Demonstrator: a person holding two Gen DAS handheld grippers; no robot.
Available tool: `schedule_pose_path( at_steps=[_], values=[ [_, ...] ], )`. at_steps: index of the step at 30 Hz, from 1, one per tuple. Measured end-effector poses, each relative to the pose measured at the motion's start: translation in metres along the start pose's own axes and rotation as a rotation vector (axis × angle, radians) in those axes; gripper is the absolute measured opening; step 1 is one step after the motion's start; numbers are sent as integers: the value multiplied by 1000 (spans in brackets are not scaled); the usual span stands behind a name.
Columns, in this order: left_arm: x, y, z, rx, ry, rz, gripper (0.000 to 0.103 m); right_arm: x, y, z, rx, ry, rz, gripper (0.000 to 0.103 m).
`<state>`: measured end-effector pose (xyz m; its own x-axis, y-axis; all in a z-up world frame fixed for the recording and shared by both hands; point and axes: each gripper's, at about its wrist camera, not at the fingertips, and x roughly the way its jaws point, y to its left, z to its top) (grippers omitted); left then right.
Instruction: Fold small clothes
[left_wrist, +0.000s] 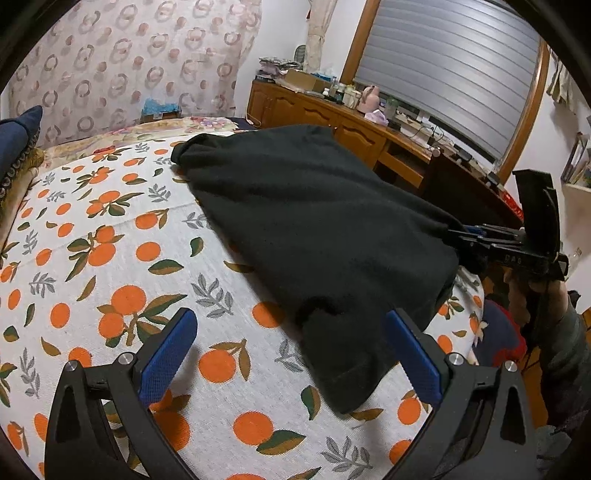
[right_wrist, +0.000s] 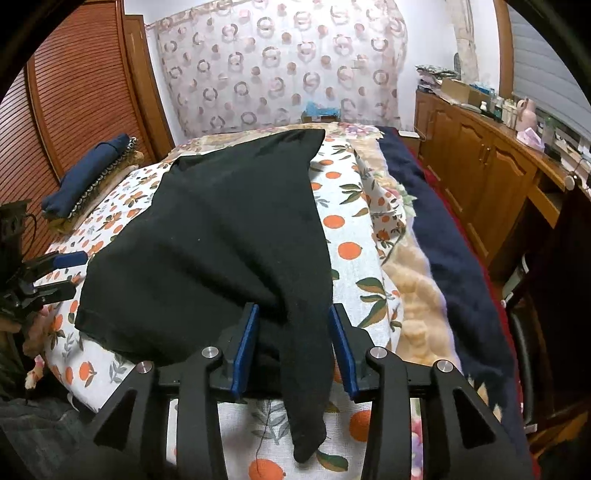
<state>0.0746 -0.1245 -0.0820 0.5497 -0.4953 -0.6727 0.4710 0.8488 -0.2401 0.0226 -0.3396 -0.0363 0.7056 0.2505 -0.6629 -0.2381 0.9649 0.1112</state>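
On the orange-print bedsheet (right_wrist: 349, 236): black knit garment (right_wrist: 221, 236), rumpled, partly folded, one corner trailing between right gripper (right_wrist: 293, 350) pads, jaws parted, not pinching. Left gripper (left_wrist: 291, 354) spread wide, empty.

Both wrist cameras look steeply down at close range from opposite sides, sharing the black garment (left_wrist: 314, 221) on the bed (left_wrist: 110, 240).

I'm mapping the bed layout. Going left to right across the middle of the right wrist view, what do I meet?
Folded navy cloth → black garment → orange-print sheet → dark navy blanket → wooden cabinets.
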Motion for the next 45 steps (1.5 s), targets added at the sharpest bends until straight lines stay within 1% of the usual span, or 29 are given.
schedule_pose_path(
  at_steps=[3,6,8,10,12,14,15,16,17,19,21,22,25,29,32,34,36,41,45],
  values=[
    [2,-3,0,14,15,4,97,3,1,-2,0,6,2,42],
    [5,-6,-2,27,37,-15,84,5,2,-3,-6,15,-6,43],
    [7,-9,-4,40,53,-35,64,4,3,-3,-6,6,-11,43],
    [8,-12,-5,52,69,-55,53,0,2,-2,-2,-12,-8,43],
    [9,-16,-6,66,82,-68,50,-6,2,-1,0,-39,5,47],
    [11,-21,-7,89,101,-75,48,-13,4,1,-5,-62,15,54],
    [11,-23,-8,105,103,-72,45,-15,6,0,-9,-71,19,55],
    [11,-25,-8,113,109,-78,37,-18,9,0,-17,-76,21,57],
    [11,-26,-9,115,115,-91,23,-20,13,0,-27,-81,21,58],
    [10,-29,-9,121,113,-107,6,-22,19,-3,-47,-84,29,58],
    [3,-32,-7,137,73,-123,5,-25,27,-5,-66,-83,53,58],
    [-2,-30,-3,134,38,-132,5,-26,32,-6,-78,-83,69,58],
    [-15,-24,10,91,-34,-161,4,-26,44,-11,-109,-77,103,58],
    [-27,-24,30,76,-86,-174,4,-20,59,-19,-163,-52,137,58],
    [-30,-28,38,77,-102,-181,4,-18,67,-23,-191,-60,159,58],
    [-31,-31,42,88,-109,-179,4,-13,67,-24,-198,-48,160,58],
    [-31,-32,46,92,-112,-175,4,-8,69,-26,-219,-36,145,59],
    [-28,-32,45,91,-112,-167,4,9,69,-35,-274,27,105,60],
    [-26,-32,46,85,-111,-163,4,10,67,-34,-283,29,79,60]
  ],
)
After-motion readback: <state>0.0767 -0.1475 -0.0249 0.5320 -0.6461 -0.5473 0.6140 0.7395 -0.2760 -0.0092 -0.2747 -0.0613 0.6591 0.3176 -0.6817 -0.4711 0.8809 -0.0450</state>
